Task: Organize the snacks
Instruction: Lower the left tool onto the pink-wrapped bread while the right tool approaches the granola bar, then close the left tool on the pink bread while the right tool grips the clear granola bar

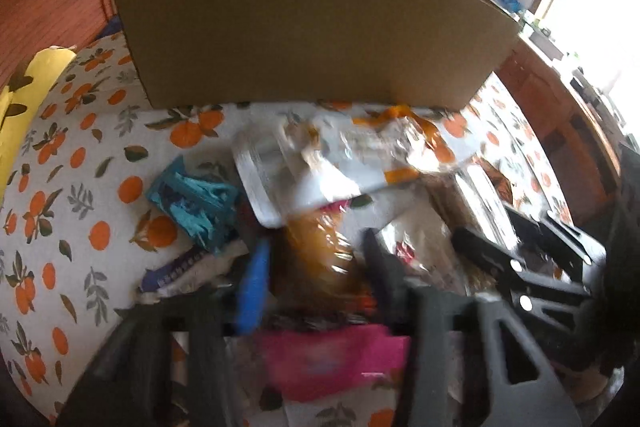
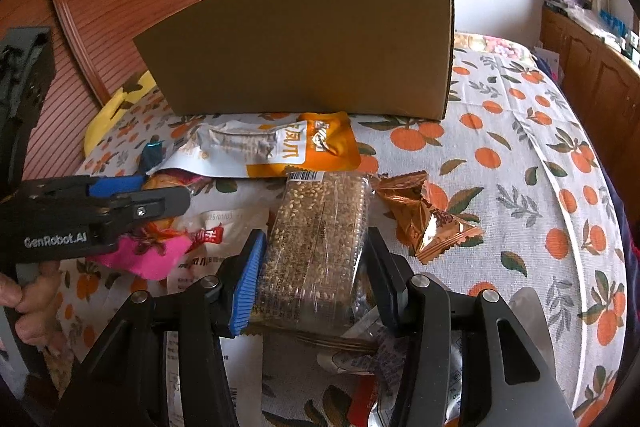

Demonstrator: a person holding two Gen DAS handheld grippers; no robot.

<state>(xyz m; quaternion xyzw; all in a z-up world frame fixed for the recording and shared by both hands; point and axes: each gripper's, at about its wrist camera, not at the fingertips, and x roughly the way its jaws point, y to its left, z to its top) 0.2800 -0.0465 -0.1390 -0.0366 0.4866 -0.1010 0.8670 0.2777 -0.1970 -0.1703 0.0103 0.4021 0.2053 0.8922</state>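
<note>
right wrist view shows the bed with its white cover printed with oranges and leaves (image 2: 520, 155) carrying everything. on it, at the far side, stands the large brown cardboard box (image 2: 312, 43), upright, its plain side wall facing the cameras. just in front of the box lies the flat white and orange foil snack pouch (image 2: 280, 147), touching the pile of snacks nearer the cameras.

the right hand-held gripper (image 2: 314, 267) sits low over the pile with its blue-padded finger and its black finger on either side of the clear plastic pack of sesame-seed bars (image 2: 320, 239); the pads press against the pack's long sides, gripping it. beside the pack to the right lies the crumpled copper foil wrapper (image 2: 424, 215), apart from the fingers.

the left hand-held gripper (image 2: 140, 195) reaches in from the left, its fingers drawn close around the clear bag of orange-brown snacks (image 1: 320, 247); the left wrist view is blurred, so i cannot tell whether it truly clamps the bag. under it lies the bright pink packet (image 2: 144, 255), and further left the small teal wrapper (image 1: 196, 203) rests on the cover.
</note>
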